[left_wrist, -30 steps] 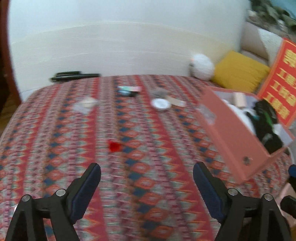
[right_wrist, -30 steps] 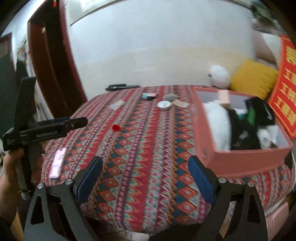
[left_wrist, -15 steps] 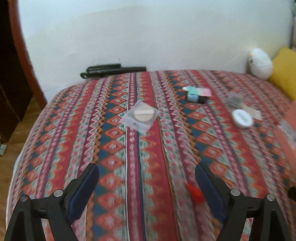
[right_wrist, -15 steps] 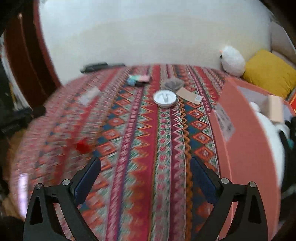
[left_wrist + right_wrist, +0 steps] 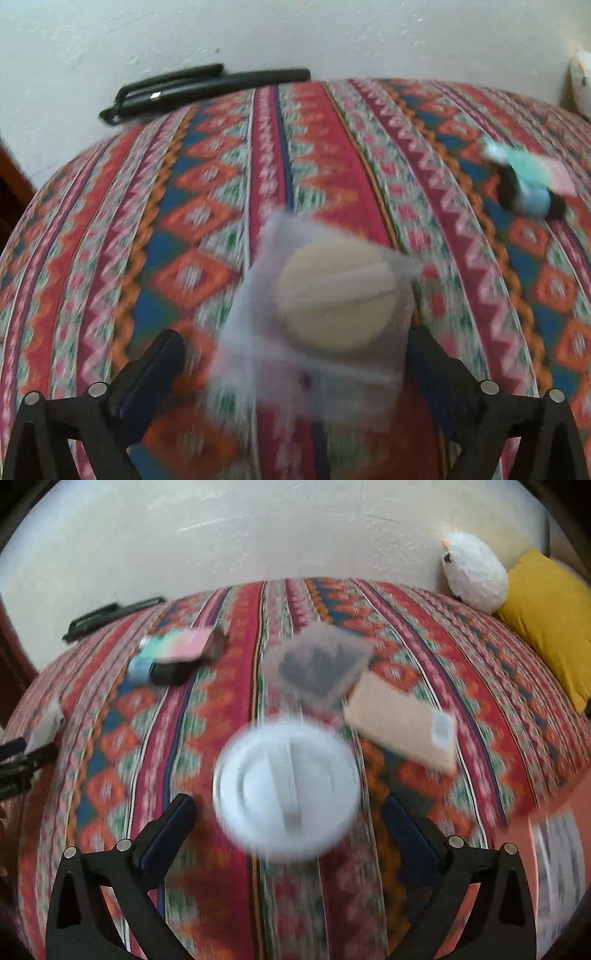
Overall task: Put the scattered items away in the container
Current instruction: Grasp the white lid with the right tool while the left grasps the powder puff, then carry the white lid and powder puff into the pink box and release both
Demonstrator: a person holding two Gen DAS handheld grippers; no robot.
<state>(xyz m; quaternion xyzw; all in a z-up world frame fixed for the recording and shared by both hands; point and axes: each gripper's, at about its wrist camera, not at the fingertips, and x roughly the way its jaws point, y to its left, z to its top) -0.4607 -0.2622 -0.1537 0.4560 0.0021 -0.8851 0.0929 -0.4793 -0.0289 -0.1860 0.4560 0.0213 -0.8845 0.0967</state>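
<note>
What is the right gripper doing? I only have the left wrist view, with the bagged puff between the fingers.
Observer: The right gripper is open, one finger on either side of a white round lid.
Operator: Anything else near it?
Observer: A clear pouch with dark contents and a tan packet lie just beyond the lid.
Operator: Where's the container?
Observer: Its pink wall shows at the lower right edge of the right wrist view, to the right of the right gripper.
</note>
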